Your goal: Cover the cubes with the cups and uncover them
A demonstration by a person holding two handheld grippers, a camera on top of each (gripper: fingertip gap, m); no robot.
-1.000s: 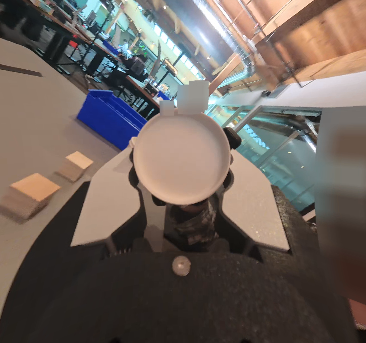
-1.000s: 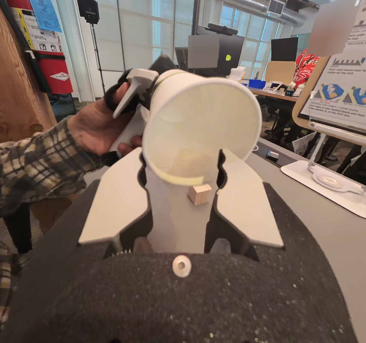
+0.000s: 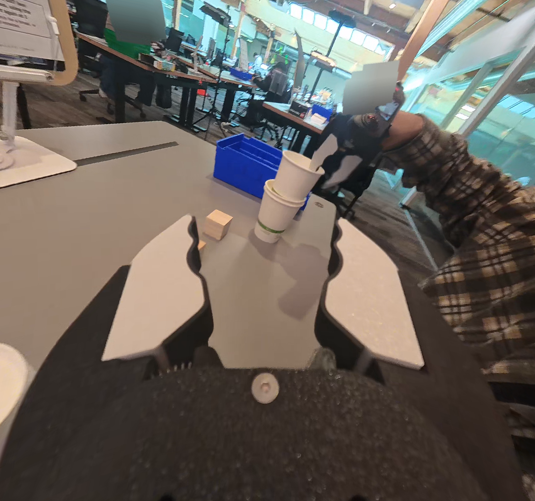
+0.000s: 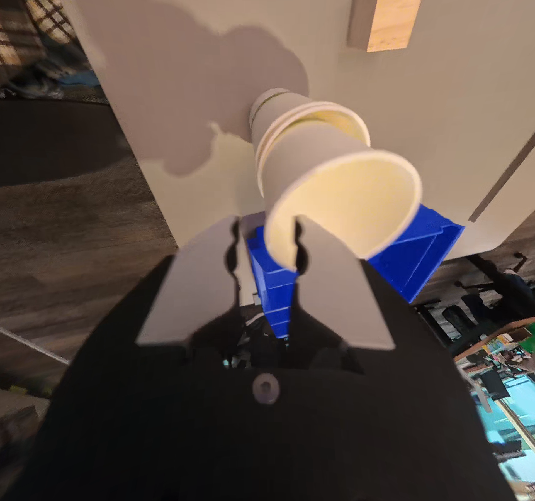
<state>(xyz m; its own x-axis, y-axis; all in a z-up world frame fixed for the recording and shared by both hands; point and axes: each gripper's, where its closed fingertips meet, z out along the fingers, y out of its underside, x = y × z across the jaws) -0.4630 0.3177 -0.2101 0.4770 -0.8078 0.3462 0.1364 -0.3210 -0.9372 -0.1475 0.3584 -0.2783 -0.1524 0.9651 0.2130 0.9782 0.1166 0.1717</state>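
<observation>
White cups [image 3: 285,195] (three nested), two wooden cubes [image 3: 217,224].

Bright daylight, soft shadows, edge blur

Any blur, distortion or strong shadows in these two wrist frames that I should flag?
Left wrist view: fisheye bending, plaid sleeve smeared, stacked cups fairly sharp. Right wrist view: motion blur throughout, warm cast, a large dark shadow on the table behind the top cup.
</observation>
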